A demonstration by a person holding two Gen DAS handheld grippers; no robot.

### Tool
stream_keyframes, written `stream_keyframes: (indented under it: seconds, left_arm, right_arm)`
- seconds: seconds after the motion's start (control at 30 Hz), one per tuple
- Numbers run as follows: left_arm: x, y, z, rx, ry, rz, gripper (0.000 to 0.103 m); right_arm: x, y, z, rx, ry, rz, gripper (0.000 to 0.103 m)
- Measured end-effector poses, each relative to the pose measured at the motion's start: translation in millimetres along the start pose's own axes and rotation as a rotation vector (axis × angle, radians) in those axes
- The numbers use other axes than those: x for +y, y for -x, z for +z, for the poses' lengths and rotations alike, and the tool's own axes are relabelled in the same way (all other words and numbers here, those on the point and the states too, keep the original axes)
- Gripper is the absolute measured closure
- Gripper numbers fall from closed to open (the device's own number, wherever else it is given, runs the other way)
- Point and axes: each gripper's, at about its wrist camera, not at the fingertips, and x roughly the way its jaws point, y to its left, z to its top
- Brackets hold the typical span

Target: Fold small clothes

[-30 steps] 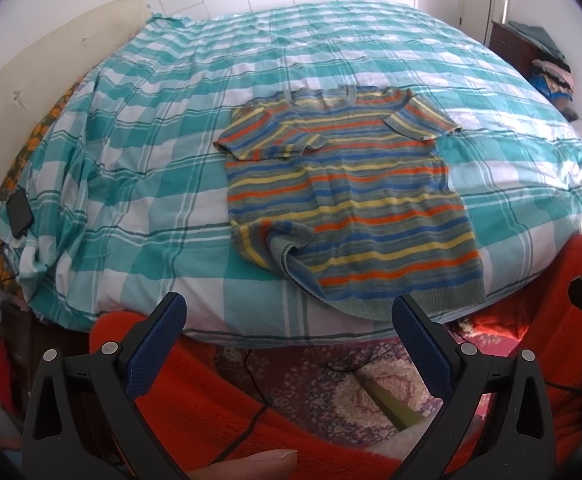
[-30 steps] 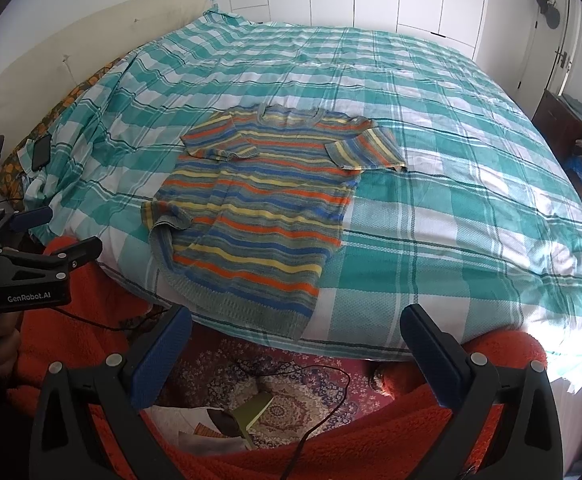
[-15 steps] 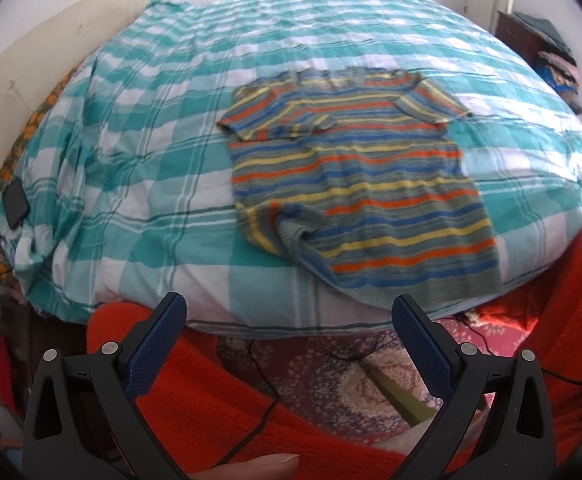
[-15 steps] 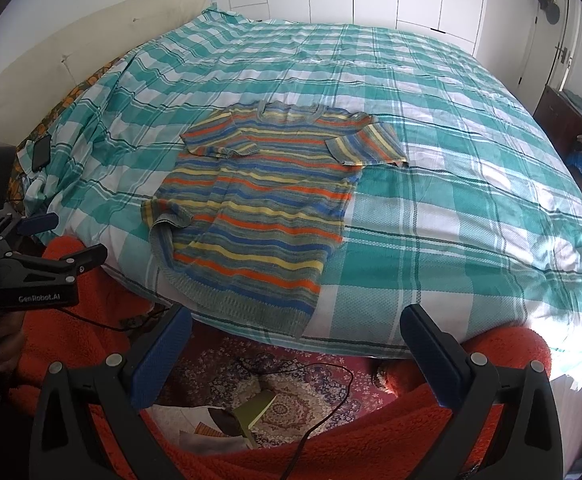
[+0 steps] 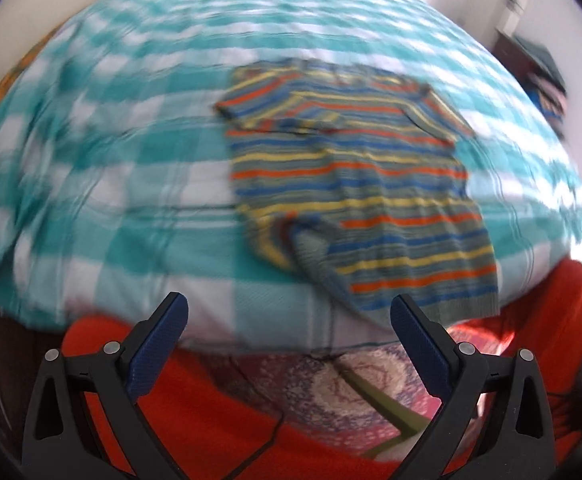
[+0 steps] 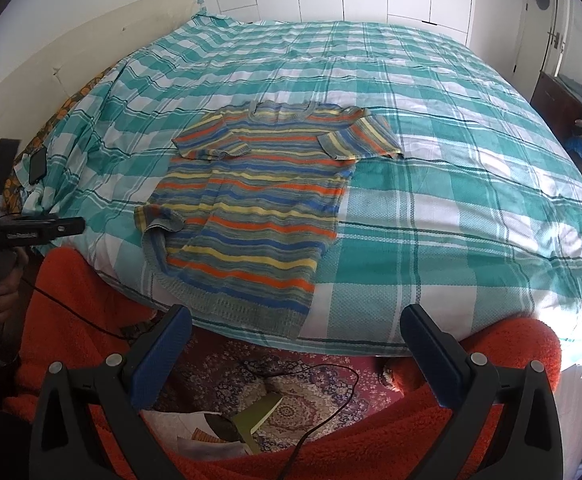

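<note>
A small striped knit sweater [image 6: 251,208] in orange, blue, yellow and grey-green lies flat on the teal checked bedspread [image 6: 431,168], hem towards me at the bed's near edge. Its lower left corner is curled over [image 6: 163,220]. The left wrist view is blurred but shows the same sweater [image 5: 355,192] ahead and to the right. My left gripper [image 5: 289,312] is open and holds nothing, short of the bed edge. My right gripper [image 6: 297,324] is also open with nothing in it, just below the sweater's hem. The left gripper [image 6: 31,230] shows at the left of the right wrist view, held by a hand.
An orange fleece blanket [image 6: 471,432] hangs below the bed's near edge. A patterned rug [image 6: 291,384] with a cable, papers and a green book lies on the floor. A phone [image 6: 37,166] sits at the bed's left side. White wardrobes and a dark dresser [image 6: 563,100] stand behind.
The left gripper has moved forward towards the bed, so the sweater looks larger and blurred. The right gripper has edged closer to the hem. Both stay open.
</note>
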Motion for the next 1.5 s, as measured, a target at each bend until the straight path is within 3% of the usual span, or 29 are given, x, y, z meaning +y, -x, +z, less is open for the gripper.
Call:
stream_keyframes:
  seconds: [0.1,0.2,0.27,0.33,0.43,0.57,0.63,0.77,0.83,0.87,0.93,1.0,1.1,1.17,1.2,1.23,1.33,1.4,1.5]
  left_arm:
    - [-27.5,-33.3,13.0,0.033,-0.119,0.031,0.005]
    - [-41.3,-85.1,21.3,0.107,-0.217,0.165,0.031]
    - [-37.8,-122.9,23.1,0.183,-0.221,0.201,0.04]
    - [-25.5,-146.4,22.5,0.229,-0.156,0.194,0.093]
    - [-7.7,-124.8,17.9,0.164,-0.016,0.091,0.1]
    - [17.2,-85.4,-13.0,0.12,0.117,0.027,0.1]
    - [32.7,-82.6,-37.6,0.152,0.219,0.004,0.094]
    - [58.7,-97.1,-75.8,0.249,0.372,0.029,0.091]
    - [65.6,-89.9,-77.0,0.222,0.407,0.029,0.09]
    - [65.5,-84.8,-75.3,0.197,0.404,0.043,0.086]
    - [62.0,-76.0,-73.5,0.155,0.395,0.065,0.066]
    - [56.2,-66.1,-71.2,0.106,0.38,0.076,0.06]
    - [40.2,-48.7,-63.3,0.029,0.331,0.058,0.057]
    - [37.2,-44.6,-58.9,-0.014,0.294,0.029,0.046]
    - [36.5,-42.9,-57.2,-0.031,0.269,0.015,0.04]
    - [30.0,-41.8,-54.6,-0.042,0.243,0.007,0.037]
    - [23.2,-47.2,-46.5,-0.049,0.225,-0.011,0.037]
    - [20.9,-52.3,-43.6,-0.042,0.216,-0.03,0.037]
    - [18.4,-53.7,-49.8,-0.038,0.19,-0.017,0.037]
  right_arm:
    - [-3.8,2.2,-1.0,-0.01,-0.012,0.003,0.0]
    - [-10.6,6.3,-1.4,-0.023,-0.038,-0.002,0.0]
    - [-14.5,9.0,-2.1,-0.032,-0.055,-0.008,0.0]
    - [-17.7,10.5,-2.3,-0.037,-0.071,-0.012,0.0]
    - [-24.1,12.3,-2.7,-0.043,-0.083,-0.009,0.0]
    - [-40.6,7.8,-3.0,-0.053,-0.098,-0.018,0.0]
    - [-52.5,-3.5,-1.9,-0.039,-0.116,-0.003,0.0]
    - [-75.1,-33.8,3.8,0.017,-0.182,0.079,0.0]
    - [-82.0,-44.4,5.9,0.03,-0.198,0.114,0.0]
    - [-85.6,-51.4,7.8,0.039,-0.21,0.153,0.0]
    - [-90.6,-68.1,7.9,0.07,-0.234,0.254,0.0]
    - [-92.9,-98.8,6.9,0.141,-0.277,0.405,0.001]
    - [-87.5,-147.8,1.6,0.285,-0.326,0.473,0.017]
    - [-81.4,-177.9,-1.9,0.362,-0.373,0.499,0.05]
    - [-76.1,-186.7,0.5,0.36,-0.387,0.471,0.059]
    - [-65.9,-188.9,6.9,0.34,-0.355,0.427,0.065]
    - [0.2,-178.5,32.4,0.25,-0.045,0.366,0.065]
    - [43.3,-181.3,35.1,0.286,0.123,0.472,0.065]
    - [53.7,-179.8,30.9,0.298,0.121,0.632,0.041]
